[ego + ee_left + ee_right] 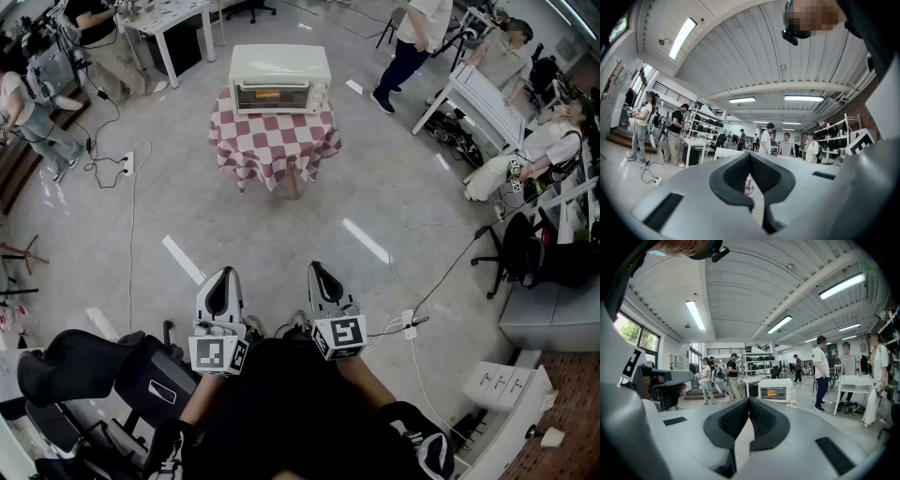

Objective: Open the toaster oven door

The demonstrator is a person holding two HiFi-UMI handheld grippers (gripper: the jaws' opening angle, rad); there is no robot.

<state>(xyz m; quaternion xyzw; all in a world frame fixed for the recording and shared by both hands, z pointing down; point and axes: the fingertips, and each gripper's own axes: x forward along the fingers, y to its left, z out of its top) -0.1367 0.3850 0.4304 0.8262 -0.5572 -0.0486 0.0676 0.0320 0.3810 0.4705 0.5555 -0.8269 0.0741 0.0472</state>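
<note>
Now the left gripper (222,291) and the right gripper (324,281) each have their jaws together on nothing, while the closed toaster oven (279,80) stands well ahead of them on a checkered table (272,142), so jaws arriving unopened may only bump its door (273,96) and shove it back.

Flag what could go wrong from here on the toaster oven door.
1. The toaster oven sits on a small cloth-covered table. Pulling the door could slide the oven on the cloth or rock the table.
2. A cable and a power strip lie on the floor beside the walk-up, so there is a trip or snag risk.
3. The left gripper and right gripper are both shut. Either would likely bump the handle unless opened first.
</note>
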